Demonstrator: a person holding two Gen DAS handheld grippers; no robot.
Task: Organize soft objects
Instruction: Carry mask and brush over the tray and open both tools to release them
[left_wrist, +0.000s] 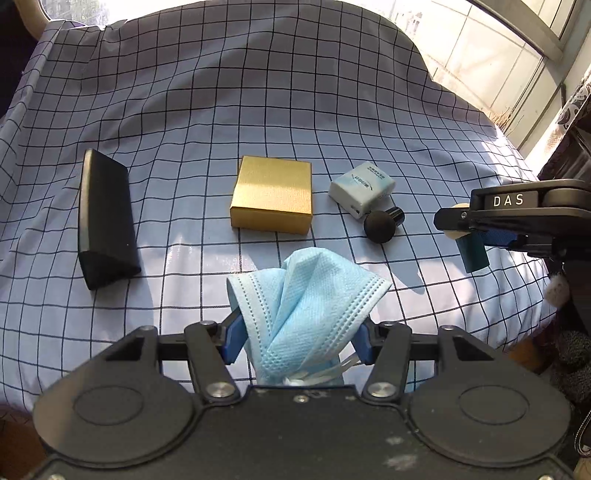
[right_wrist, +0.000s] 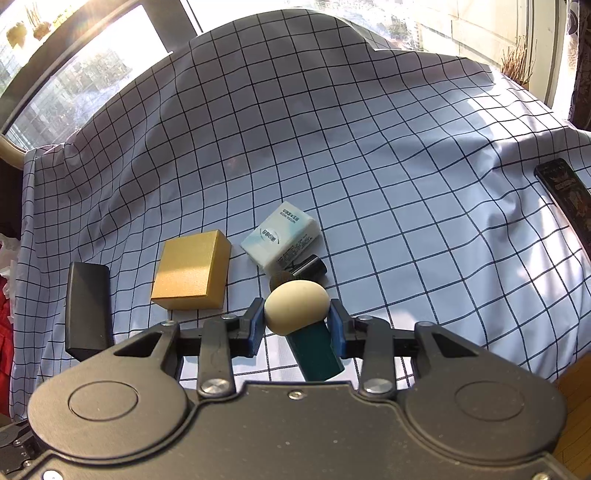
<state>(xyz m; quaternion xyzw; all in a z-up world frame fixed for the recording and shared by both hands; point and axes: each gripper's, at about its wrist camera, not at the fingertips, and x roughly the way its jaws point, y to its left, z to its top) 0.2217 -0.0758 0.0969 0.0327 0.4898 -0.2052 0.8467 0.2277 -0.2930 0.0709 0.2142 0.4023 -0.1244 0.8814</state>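
Left wrist view, scanning left to right: black wedge-shaped case (left_wrist: 105, 221) lay ahead-left of the left gripper (left_wrist: 297, 341), long axis running away from it; gold box (left_wrist: 272, 195) sat dead ahead, well apart; tissue pack (left_wrist: 362, 188) ahead-right, with a black ball-head part (left_wrist: 380, 226) touching its near corner. Left gripper was pinching a blue face mask (left_wrist: 306, 295), crumpled and bunched between the blue pads (left_wrist: 232, 341), held clear of the checked cloth (left_wrist: 184, 110), ear loops trailing down toward the gripper body. Far right in that view, the right gripper (left_wrist: 466, 229) came in side-on, holding its load off the cloth. Right wrist view: same case (right_wrist: 88, 308) was hard left of the right gripper (right_wrist: 297, 326), box (right_wrist: 192, 271) ahead-left, tissue pack (right_wrist: 282, 238) just ahead. Right gripper was clamped on a cream foam-head tool (right_wrist: 297, 310), teal handle (right_wrist: 317, 354) angled back toward the body, head forward. A dark patterned object (right_wrist: 565, 201) lay far right, too cropped to identify. Judgement: mask was already in hand, so the next move turned on the drop spot; the box sat straight ahead of the left gripper, nearer that hand than the right.
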